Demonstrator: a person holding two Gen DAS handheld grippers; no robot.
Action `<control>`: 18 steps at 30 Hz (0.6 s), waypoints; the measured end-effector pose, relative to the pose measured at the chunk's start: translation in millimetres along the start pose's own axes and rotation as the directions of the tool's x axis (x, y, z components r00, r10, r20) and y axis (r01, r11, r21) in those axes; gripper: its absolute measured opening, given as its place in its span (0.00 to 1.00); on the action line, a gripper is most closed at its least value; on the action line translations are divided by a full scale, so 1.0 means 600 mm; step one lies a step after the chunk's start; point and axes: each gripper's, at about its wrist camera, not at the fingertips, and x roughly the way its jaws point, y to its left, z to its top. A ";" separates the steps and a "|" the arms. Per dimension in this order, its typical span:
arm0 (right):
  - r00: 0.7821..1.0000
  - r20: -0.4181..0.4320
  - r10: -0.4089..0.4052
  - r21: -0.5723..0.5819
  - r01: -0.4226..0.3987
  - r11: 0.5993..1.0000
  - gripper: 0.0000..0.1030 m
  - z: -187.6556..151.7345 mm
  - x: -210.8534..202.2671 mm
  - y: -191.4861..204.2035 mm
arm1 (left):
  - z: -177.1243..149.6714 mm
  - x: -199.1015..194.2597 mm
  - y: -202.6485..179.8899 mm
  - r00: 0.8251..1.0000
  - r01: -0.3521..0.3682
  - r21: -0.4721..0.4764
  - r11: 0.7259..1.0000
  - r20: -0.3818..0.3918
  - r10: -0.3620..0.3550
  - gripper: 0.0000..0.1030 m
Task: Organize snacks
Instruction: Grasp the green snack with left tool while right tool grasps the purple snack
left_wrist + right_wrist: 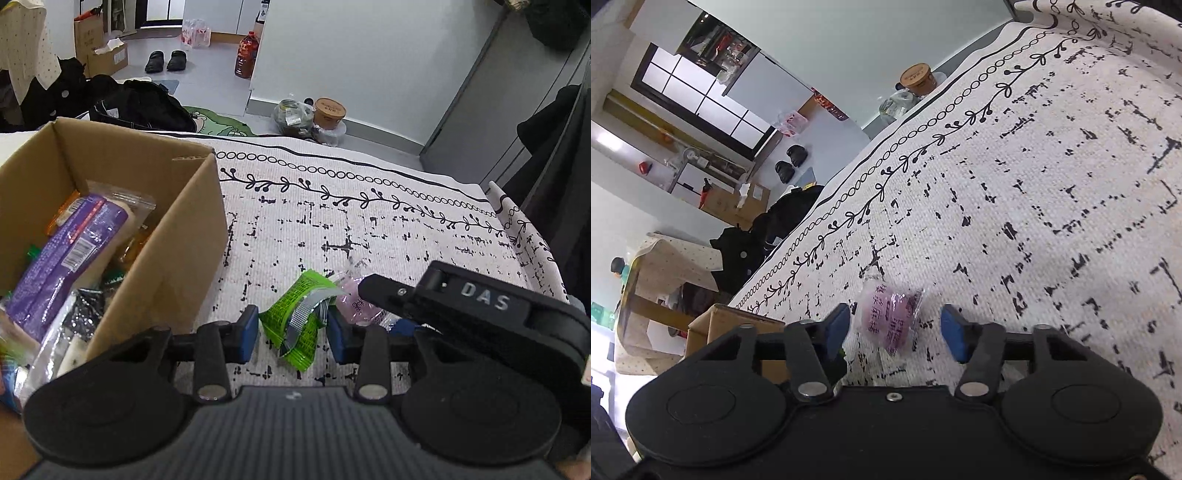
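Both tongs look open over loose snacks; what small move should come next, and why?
Probably close the left tongs on the green packet: it lies between the open fingers, beside the cardboard box. The right tongs likewise straddle the pink packet.

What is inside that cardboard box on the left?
The cardboard box holds snack packets: a long purple packet lies on top, over orange, green and clear wrappers. Whatever lies beneath them, and the box floor, is covered.

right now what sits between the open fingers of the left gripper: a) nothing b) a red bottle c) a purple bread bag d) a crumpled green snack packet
d: in the left wrist view the crumpled green snack packet lies on the patterned cloth between the left gripper's open blue pads.
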 end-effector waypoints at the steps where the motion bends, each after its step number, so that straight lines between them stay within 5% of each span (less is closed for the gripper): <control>1: 1.000 -0.002 0.001 0.002 -0.001 1.000 0.42 0.000 0.002 0.001 | 0.000 0.000 0.000 1.000 0.001 0.000 1.000 0.001 -0.001 0.37; 5: 1.000 -0.018 0.003 0.011 -0.003 1.000 0.19 -0.003 0.003 -0.007 | 0.000 -0.001 0.001 1.000 0.003 0.000 1.000 0.000 -0.003 0.37; 18: 0.996 0.084 -0.038 0.000 0.038 0.999 0.05 -0.028 -0.075 -0.012 | -0.009 -0.036 -0.004 1.000 0.019 0.019 1.000 0.007 -0.019 0.37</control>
